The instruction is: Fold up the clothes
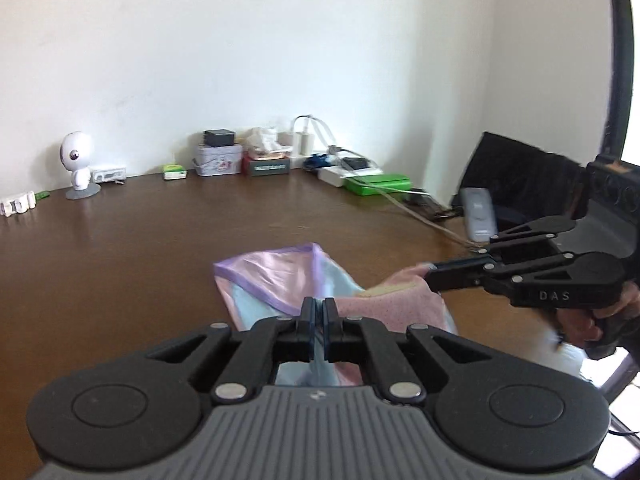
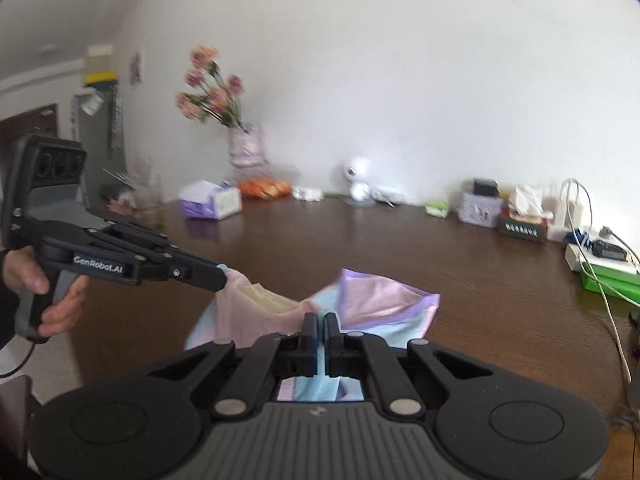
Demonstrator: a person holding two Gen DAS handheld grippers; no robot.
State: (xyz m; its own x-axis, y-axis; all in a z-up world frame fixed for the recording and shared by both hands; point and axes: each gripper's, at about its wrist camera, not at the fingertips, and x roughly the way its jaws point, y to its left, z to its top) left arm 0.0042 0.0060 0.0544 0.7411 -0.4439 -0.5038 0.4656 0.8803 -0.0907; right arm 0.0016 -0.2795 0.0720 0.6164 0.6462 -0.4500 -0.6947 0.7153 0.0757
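Observation:
A small pastel garment (image 1: 272, 276), pink, light blue and lilac with purple trim, hangs between both grippers over the brown table (image 1: 140, 248), its far part resting on the wood. My left gripper (image 1: 319, 305) is shut on one edge of the cloth. It shows from the side in the right wrist view, left gripper (image 2: 224, 274), pinching a pink corner. My right gripper (image 2: 319, 320) is shut on the garment (image 2: 384, 300) near a blue panel. From the left wrist view the right gripper (image 1: 429, 274) clamps the pink edge. A hand holds each handle.
Along the wall stand a white camera figure (image 1: 78, 168), tins and boxes (image 1: 218, 158), a green box (image 1: 378, 184) with cables, and a remote (image 1: 478, 212). A flower vase (image 2: 244, 146) and tissue pack (image 2: 210, 200) sit at the table's left end.

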